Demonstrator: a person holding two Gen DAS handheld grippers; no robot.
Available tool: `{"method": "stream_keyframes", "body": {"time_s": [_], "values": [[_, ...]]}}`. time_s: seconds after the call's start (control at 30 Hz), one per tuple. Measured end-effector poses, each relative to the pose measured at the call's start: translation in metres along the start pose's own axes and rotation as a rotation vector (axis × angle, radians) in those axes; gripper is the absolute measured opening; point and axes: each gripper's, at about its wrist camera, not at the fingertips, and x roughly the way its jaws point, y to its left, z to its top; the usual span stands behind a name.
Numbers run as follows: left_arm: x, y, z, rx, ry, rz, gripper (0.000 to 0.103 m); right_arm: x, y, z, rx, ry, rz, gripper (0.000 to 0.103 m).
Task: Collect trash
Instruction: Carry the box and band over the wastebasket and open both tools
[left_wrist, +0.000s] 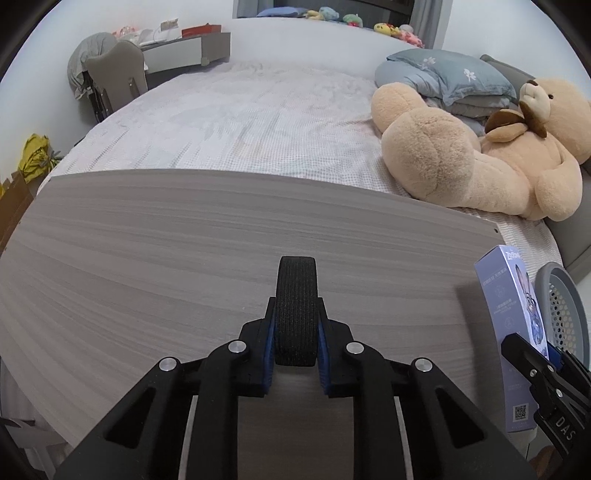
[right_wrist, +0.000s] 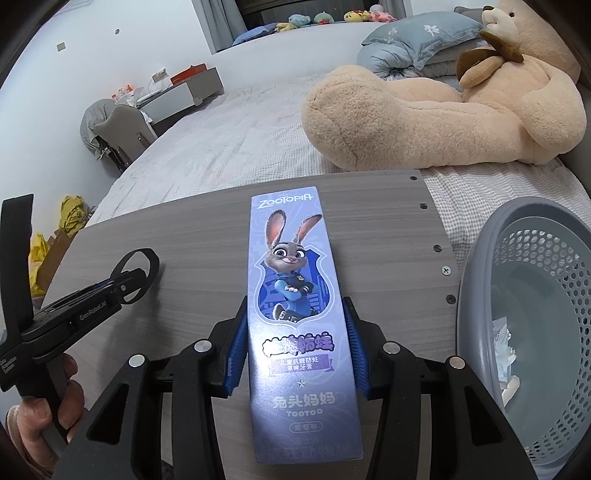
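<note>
**Two grippers hold trash over a wooden board, basket waiting on the right**

At far left, a person's hand (right_wrist: 40, 402) grips the handle of the left gripper (left_wrist: 295, 328). Its jaws are squeezed nearly shut on a black elastic band (left_wrist: 296, 314), a fabric loop standing on edge between the blue pads, low over the grey wooden board (left_wrist: 147, 258). Whether the loop touches the board cannot be told.

In the middle, the right gripper (right_wrist: 297, 347) has its jaws partly open and pressed against the long sides of a purple toothpaste box (right_wrist: 295, 295) printed with a cartoon rabbit. The box points away from the camera, above the board.

At right, just beside the board's edge, stands a grey perforated basket (right_wrist: 476, 295) with some crumpled white paper (right_wrist: 504, 354) in it. Behind everything is a bed (left_wrist: 240, 122) with a large teddy bear (left_wrist: 480, 158).

Risks, as a judgement: the box is long and gripped near its lower half, so a quick swing toward the basket could pivot it out of the pads or knock it on the rim. The soft band could fold and slip free.
</note>
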Motion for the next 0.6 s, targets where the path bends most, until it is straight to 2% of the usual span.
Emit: {"method": "stream_keyframes", "body": {"time_s": [0.27,0.6], "values": [[-0.026,-0.028,-0.002,0.06,-0.037,-0.048,0.019,-0.027,-0.015,-0.005,0.023,-0.047,-0.007,0.045],[-0.045,-0.103,-0.005,0.2,-0.062,-0.142,0.019,-0.073,-0.059,-0.016,0.093,-0.117,-0.059,0.045]]}}
